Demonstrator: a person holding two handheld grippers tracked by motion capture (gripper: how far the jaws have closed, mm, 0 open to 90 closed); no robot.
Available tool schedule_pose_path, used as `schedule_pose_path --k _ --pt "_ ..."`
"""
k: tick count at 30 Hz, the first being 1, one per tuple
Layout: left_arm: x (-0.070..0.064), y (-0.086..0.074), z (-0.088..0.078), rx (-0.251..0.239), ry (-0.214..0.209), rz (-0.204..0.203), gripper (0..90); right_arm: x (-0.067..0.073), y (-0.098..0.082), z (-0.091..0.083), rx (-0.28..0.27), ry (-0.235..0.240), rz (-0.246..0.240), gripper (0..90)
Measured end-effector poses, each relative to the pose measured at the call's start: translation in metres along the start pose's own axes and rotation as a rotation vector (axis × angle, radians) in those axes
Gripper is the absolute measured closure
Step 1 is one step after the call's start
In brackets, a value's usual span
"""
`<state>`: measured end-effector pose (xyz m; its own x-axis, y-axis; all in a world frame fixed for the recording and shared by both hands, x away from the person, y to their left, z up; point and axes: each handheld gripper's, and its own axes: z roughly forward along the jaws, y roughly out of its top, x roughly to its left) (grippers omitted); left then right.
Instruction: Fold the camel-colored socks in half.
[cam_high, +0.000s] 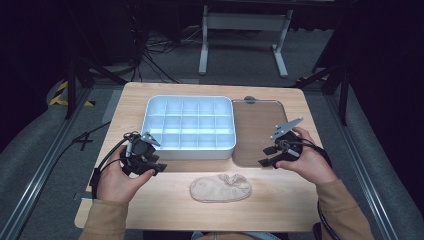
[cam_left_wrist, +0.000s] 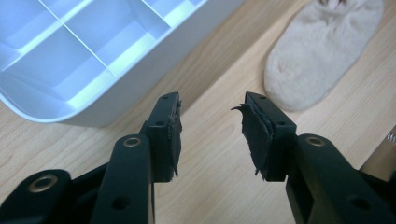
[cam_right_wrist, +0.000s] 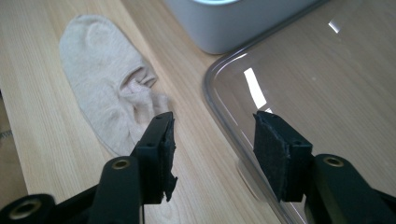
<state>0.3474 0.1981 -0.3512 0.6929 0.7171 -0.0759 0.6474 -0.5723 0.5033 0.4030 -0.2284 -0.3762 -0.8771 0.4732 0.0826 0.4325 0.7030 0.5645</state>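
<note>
A: Item one: sock (cam_high: 220, 188), beige, low-cut, lying flat on the near middle of the table (cam_high: 280, 210), between the two hands.

B: Handling?

A: Judged light, soft and limp; it will sag and fold once lifted. Not fragile, and the knit should grip well on rubber pads. Best hold: the bunched cuff opening at its right end, where the fabric stands up in folds; or pinch a fold mid-body.

B: Grippers?

A: Left gripper (cam_high: 145, 159), jaws spread, nothing between them, hovering left of the sock by the tray's near left corner. Right gripper (cam_high: 274, 155), jaws spread and empty, over the near left edge of the lid.

B: Surroundings?

A: White compartment tray (cam_high: 150, 117), far of the sock, cells bare. Clear lid (cam_high: 260, 125), flat on the table just right of the tray.

B: Obstructions?

A: Nothing lies on or against the sock. The lid's rim is near the right jaws' path.
</note>
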Motion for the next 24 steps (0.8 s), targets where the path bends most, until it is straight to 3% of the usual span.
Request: schedule_pose_path --k 3,5,10,14,16,18,21,24 --pt "0.002 -0.003 -0.002 -0.022 -0.011 -0.03 57.8 0.0 0.002 0.002 -0.027 -0.024 -0.026 59.1" --pt "0.001 -0.005 -0.004 -0.022 0.011 0.001 59.6 -0.003 0.003 0.0 -0.049 -0.022 -0.023 63.0" --pt "-0.002 -0.003 -0.005 -0.005 0.02 -0.008 61.1 -0.006 0.002 -0.005 -0.09 0.0 0.006 62.7" --pt "-0.003 -0.003 -0.004 -0.002 0.008 -0.044 58.0 -0.004 0.004 0.001 -0.086 0.007 0.014 64.4" --pt "-0.003 -0.002 -0.006 -0.011 -0.025 -0.04 57.6 -0.002 0.005 0.001 -0.11 0.014 0.033 66.3" --pt "-0.006 -0.001 -0.008 -0.025 -0.014 -0.029 56.3 -0.001 0.005 -0.002 -0.143 0.025 0.052 67.9" --pt "-0.01 0.002 -0.007 -0.025 -0.018 -0.007 56.3 0.0 0.005 -0.006 -0.19 0.083 0.075 68.3" --pt "-0.012 0.003 -0.005 -0.016 -0.009 -0.022 56.0 0.002 0.005 -0.005 -0.207 0.119 0.089 68.9"
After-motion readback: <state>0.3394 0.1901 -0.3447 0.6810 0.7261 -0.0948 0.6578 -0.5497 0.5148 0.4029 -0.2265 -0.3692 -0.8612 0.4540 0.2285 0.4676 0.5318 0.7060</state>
